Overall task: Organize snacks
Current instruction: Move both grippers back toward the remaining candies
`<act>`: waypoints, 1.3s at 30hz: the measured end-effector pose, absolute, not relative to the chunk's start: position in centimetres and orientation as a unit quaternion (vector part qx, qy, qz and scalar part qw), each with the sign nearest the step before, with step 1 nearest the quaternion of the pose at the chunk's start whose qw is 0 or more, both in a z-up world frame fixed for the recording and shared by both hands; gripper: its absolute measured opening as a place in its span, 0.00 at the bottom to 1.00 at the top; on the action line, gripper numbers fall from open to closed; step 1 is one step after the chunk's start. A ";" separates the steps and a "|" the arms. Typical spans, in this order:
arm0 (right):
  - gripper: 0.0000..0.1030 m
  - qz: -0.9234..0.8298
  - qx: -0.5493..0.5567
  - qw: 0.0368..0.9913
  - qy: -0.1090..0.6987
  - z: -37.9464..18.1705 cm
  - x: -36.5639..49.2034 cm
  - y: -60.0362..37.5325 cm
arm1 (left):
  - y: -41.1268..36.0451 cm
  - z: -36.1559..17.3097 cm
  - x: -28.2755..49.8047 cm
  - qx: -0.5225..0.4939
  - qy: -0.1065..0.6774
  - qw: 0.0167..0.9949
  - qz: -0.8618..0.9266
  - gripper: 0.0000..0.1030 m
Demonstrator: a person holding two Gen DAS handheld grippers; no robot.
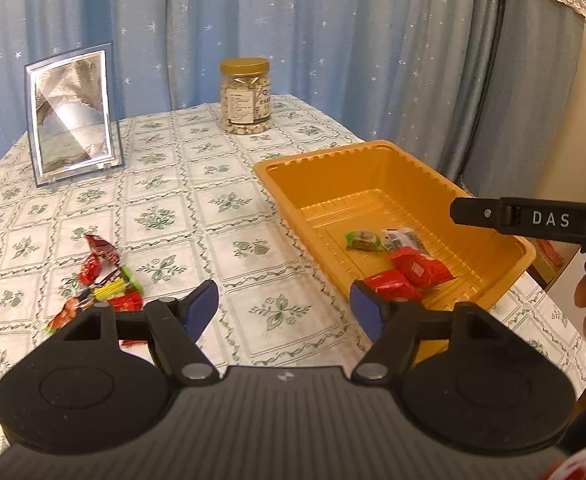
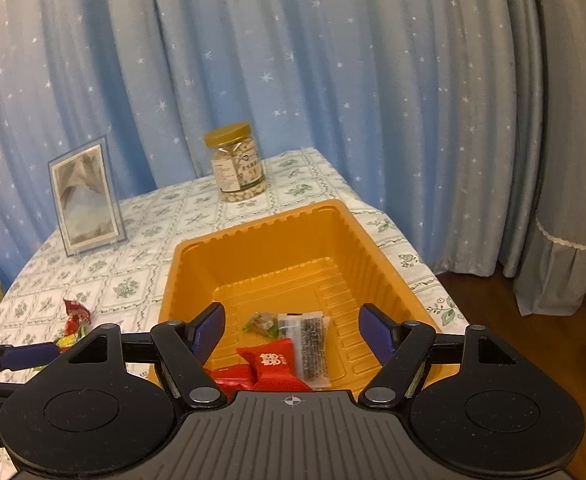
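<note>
Left wrist view: left claw (image 1: 284, 307), fingers spread wide and holding nothing, hangs above the counter (image 1: 197, 208) between two groups of goods. To its left, a loose pile of wrapped snacks (image 1: 101, 280), red, green and yellow, lies on the patterned cloth, outside any container and apparently awaiting collection. To its right, an orange tray (image 1: 373, 184) holds the sorted items: a green packet (image 1: 363, 240), a clear packet (image 1: 403, 239) and two red packets (image 1: 417, 266), gathered at the near end. One finger of the right claw reaches in above the tray's right rim. At the back stand a jar of nuts (image 1: 245, 96) and a picture frame (image 1: 73, 114), well apart from the work. Right wrist view: right claw (image 2: 291, 330), likewise wide apart and empty, hovers directly over the tray's near end, above the same packets, a position that fits a deposit into the tray. The unsorted pile shows at far left, beside the left claw's finger. Judgement: task partly done; the left claw sits nearer the remaining pile.
</note>
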State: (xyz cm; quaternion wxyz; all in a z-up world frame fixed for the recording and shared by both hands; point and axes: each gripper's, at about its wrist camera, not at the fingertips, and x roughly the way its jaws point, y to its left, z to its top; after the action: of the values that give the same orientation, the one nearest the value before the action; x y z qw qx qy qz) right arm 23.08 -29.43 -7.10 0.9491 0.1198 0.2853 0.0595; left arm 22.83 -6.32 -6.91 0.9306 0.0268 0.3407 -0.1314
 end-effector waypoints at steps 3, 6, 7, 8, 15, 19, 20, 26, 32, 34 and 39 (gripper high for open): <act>0.71 0.065 0.118 0.949 0.285 -6.9 22.9 -29.0 | -5.7 -6.6 22.6 0.025 0.339 0.932 -0.126 0.69; 0.71 0.070 0.113 0.949 0.286 -6.7 22.9 -28.3 | -5.0 -6.3 22.4 0.022 0.338 0.933 -0.122 0.70; 0.71 0.072 0.112 0.949 0.287 -6.6 22.9 -28.0 | -4.8 -6.3 22.3 0.019 0.337 0.933 -0.120 0.71; 0.71 0.075 0.110 0.949 0.287 -6.6 23.0 -27.8 | -4.5 -6.2 22.2 0.017 0.337 0.934 -0.118 0.72; 0.71 0.090 0.106 0.949 0.284 -6.1 22.9 -25.9 | -2.7 -5.6 21.7 0.017 0.331 0.938 -0.102 0.73; 0.71 0.105 0.098 0.948 0.285 -6.0 23.1 -24.2 | -1.2 -5.2 21.4 0.012 0.329 0.940 -0.092 0.73; 0.72 0.110 0.095 0.948 0.284 -6.0 23.1 -23.7 | -0.7 -5.2 21.3 0.013 0.328 0.941 -0.088 0.73; 0.72 0.138 0.081 0.945 0.287 -6.3 23.3 -20.5 | 2.4 -5.1 20.8 0.018 0.328 0.943 -0.061 0.73; 0.71 0.165 0.063 0.941 0.287 -6.5 23.5 -17.2 | 6.0 -5.7 20.8 0.033 0.335 0.941 -0.041 0.73; 0.71 0.178 0.061 0.939 0.287 -6.6 23.6 -16.1 | 7.1 -6.0 20.9 0.039 0.337 0.940 -0.036 0.73; 0.71 0.207 0.041 0.934 0.289 -6.9 23.9 -13.1 | 9.9 -6.8 21.7 0.025 0.346 0.937 -0.026 0.73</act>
State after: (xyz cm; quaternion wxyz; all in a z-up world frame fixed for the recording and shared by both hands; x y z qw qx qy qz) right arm 23.94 -13.10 -6.94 0.9337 0.0413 0.2892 0.2068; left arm 21.68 9.92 -6.81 0.9375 0.0250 0.3463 -0.0255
